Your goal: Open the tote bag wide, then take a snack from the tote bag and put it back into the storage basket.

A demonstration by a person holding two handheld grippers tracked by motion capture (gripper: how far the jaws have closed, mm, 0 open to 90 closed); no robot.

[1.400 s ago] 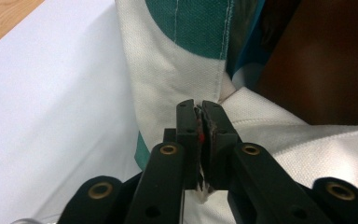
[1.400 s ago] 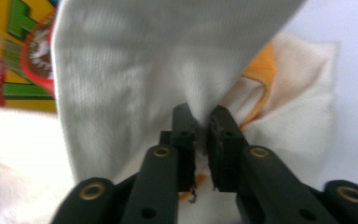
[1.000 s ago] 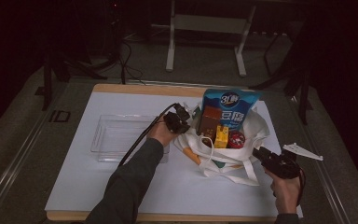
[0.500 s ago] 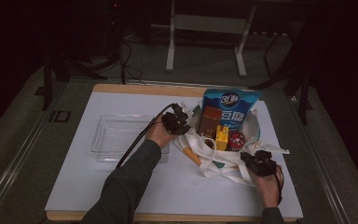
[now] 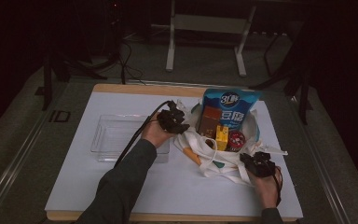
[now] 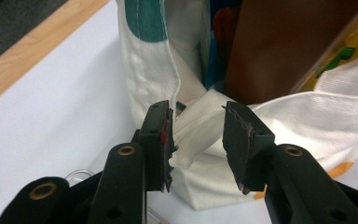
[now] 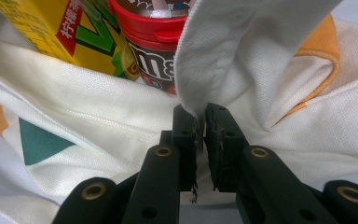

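Left tongs (image 6: 196,135): jaws parted, just been opening, a fold of the bag (image 6: 307,116) loose between them and brushing one pad, not pinched; in the high view these tongs (image 5: 171,119) sit at the bag's 9 o'clock edge. Right tongs (image 7: 201,140): jaws clenched on the hem of a bag strap (image 7: 242,51); in the high view they (image 5: 257,164) stand at the bag's 5 o'clock corner.

The white bag (image 5: 223,161) lies just right of centre on the white table (image 5: 74,186), mouth open, goods standing in it: blue pouch (image 5: 230,105) at 12 o'clock, brown box (image 5: 209,122), yellow carton (image 7: 65,32), red-lidded tub (image 7: 151,32).

A clear tray (image 5: 116,137) lies bare at the bag's 9 o'clock.

Progress, as judged: the work looks like handling the bag's mouth; goods are inside, one side is gripped, the other is let go, so a fresh hold on the left seems left to take.

Hard to make out: the bag's far rim behind the pouch; the tub's label, cut off by cloth; the room beyond the table, dark.
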